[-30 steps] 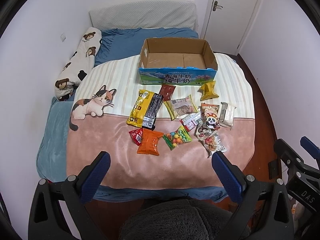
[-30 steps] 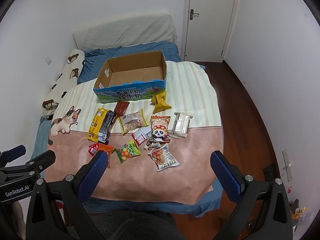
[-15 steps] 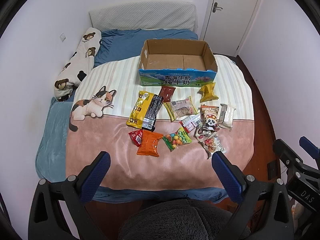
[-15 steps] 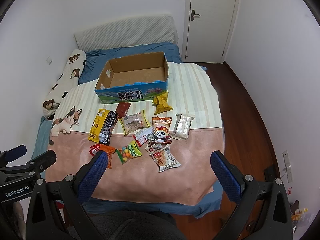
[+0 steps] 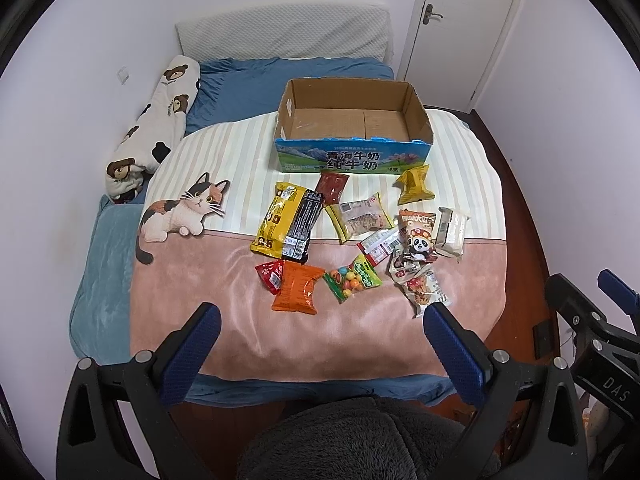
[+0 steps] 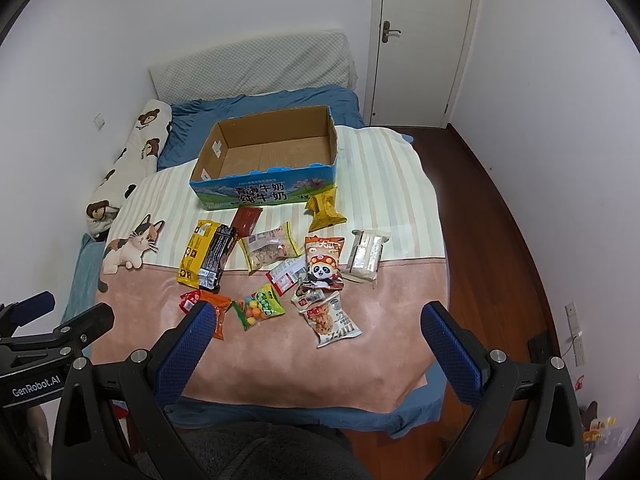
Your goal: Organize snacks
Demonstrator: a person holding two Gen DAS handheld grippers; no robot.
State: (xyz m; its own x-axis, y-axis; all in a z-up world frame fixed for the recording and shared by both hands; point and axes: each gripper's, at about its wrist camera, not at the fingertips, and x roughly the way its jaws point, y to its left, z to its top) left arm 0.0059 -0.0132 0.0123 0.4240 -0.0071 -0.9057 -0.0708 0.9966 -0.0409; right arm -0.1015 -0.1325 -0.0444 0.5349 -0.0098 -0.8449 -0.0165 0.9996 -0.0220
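a box (image 5: 352, 136) sits on the bed (image 5: 200, 300), far from the near edge. the snacks (image 5: 352, 236) lie in front of the box, spread side by side. a long pillow (image 5: 156, 128) lies at the left of the bed. a door (image 5: 460, 20) is behind, to the right.

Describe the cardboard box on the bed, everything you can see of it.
The cardboard box is an open-topped brown carton, empty inside, with a blue printed front showing mountains, flowers and white Chinese characters. Its top edge looks roughly torn. It sits upright on the striped blanket, behind the snacks; a dark red packet and a yellow packet lie at its front.
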